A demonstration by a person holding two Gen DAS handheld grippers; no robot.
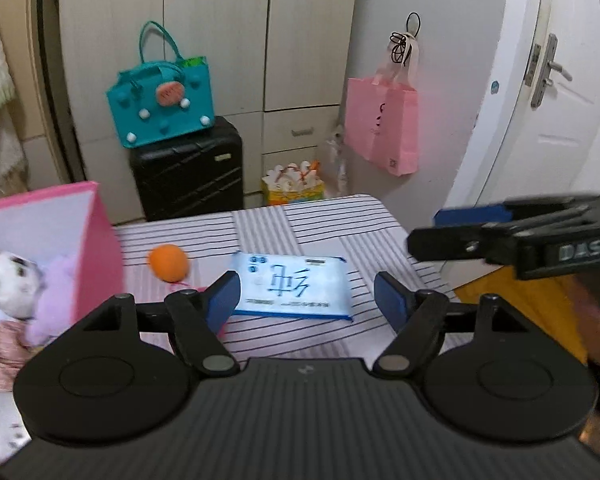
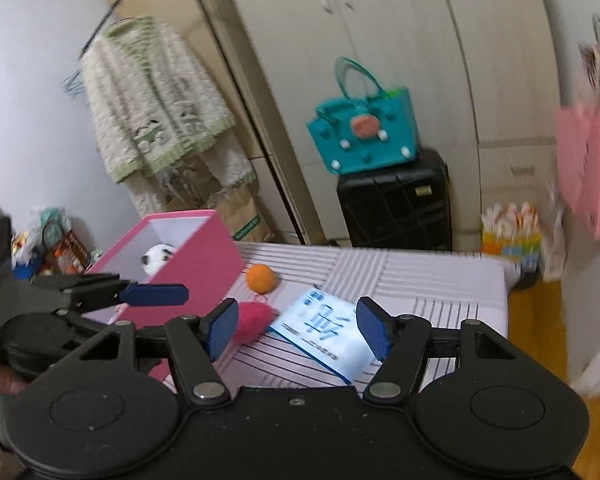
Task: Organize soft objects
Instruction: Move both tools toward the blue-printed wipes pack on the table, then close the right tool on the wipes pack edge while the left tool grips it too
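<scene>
A white-and-blue tissue pack (image 1: 296, 284) lies flat on the striped bed (image 1: 340, 224), with an orange ball (image 1: 169, 262) to its left. In the left wrist view my left gripper (image 1: 306, 300) hovers open over the pack without touching it. At the left, a pink box (image 1: 96, 248) holds a panda plush (image 1: 8, 284) and a purple plush (image 1: 56, 296). My right gripper (image 2: 299, 330) is open above the pack (image 2: 324, 332), next to a pink fluffy toy (image 2: 254, 320) and the ball (image 2: 261, 278). The box (image 2: 196, 264) stands tilted.
A teal bag (image 1: 160, 100) sits on a black suitcase (image 1: 188, 176) against the wardrobe. A pink bag (image 1: 380, 120) hangs by the white door (image 1: 540, 100). The bed's right edge drops to an orange floor (image 2: 536, 320). Clutter sits beyond the box (image 2: 48, 244).
</scene>
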